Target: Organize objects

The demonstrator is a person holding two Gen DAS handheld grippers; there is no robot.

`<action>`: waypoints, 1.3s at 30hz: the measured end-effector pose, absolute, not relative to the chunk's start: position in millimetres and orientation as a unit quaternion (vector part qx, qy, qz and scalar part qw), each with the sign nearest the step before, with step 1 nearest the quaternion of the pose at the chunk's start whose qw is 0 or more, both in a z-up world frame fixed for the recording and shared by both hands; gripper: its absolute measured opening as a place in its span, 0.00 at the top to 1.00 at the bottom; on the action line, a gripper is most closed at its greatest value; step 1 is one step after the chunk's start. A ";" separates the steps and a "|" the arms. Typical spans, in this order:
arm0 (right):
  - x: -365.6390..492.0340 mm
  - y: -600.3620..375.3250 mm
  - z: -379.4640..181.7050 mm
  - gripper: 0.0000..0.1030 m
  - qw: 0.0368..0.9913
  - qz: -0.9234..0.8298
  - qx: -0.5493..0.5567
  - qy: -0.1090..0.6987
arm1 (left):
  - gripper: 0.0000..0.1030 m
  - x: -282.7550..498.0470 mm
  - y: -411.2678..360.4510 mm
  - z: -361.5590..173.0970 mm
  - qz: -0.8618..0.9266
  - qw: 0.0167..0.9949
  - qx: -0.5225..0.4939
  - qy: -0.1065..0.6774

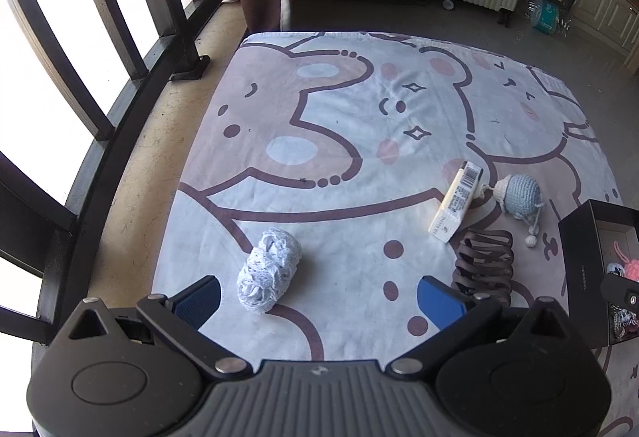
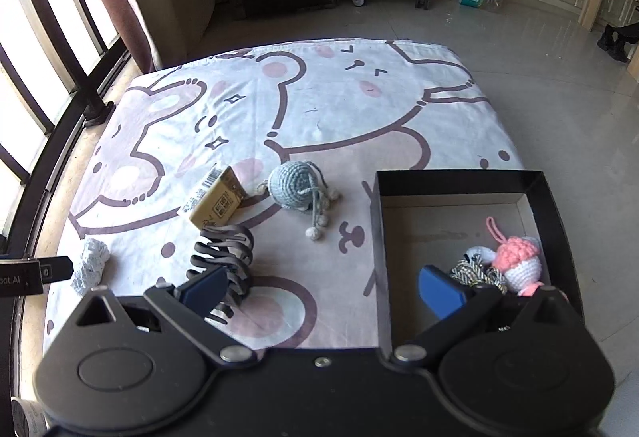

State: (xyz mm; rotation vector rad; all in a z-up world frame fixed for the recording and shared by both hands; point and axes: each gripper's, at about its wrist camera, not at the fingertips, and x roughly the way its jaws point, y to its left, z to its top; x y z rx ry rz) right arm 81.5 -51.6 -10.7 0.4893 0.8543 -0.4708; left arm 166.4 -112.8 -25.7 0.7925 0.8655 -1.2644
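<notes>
The bear-print cloth [image 2: 359,109] carries one black box [image 2: 459,181], partly cut off in the left view, holding a pink crochet toy [image 2: 517,257] and half-hidden striped bundle [image 2: 471,273]. Outside lie one brown hair claw [image 2: 227,257], carton [image 2: 217,203], blue crochet toy [image 2: 293,185], white lace roll [image 1: 269,269]. Left gripper [image 1: 319,299] and right gripper [image 2: 321,291] both gape, empty.

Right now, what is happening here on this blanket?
A person is tidying small things into a black box. Both handheld grippers are open and hold nothing. The left gripper hovers near the white lace bundle. The right gripper hangs over the box's near left edge. A pink crochet toy already lies inside; the brown hair claw, carton and blue crochet toy remain on the blanket.
</notes>
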 end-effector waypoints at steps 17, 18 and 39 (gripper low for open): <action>106.7 -41.1 -20.9 0.00 0.850 -0.217 0.266 0.400 | 0.00 196.6 -120.9 -38.7 -0.582 0.648 0.337 0.358; 107.9 -41.1 -21.5 0.00 0.851 -0.216 0.268 0.397 | 0.00 196.4 -121.3 -39.8 -0.588 0.648 0.337 0.348; 159.3 -39.2 -71.8 0.00 0.830 -0.178 0.327 0.415 | 0.00 205.0 -162.1 -105.9 -0.585 0.618 0.370 0.373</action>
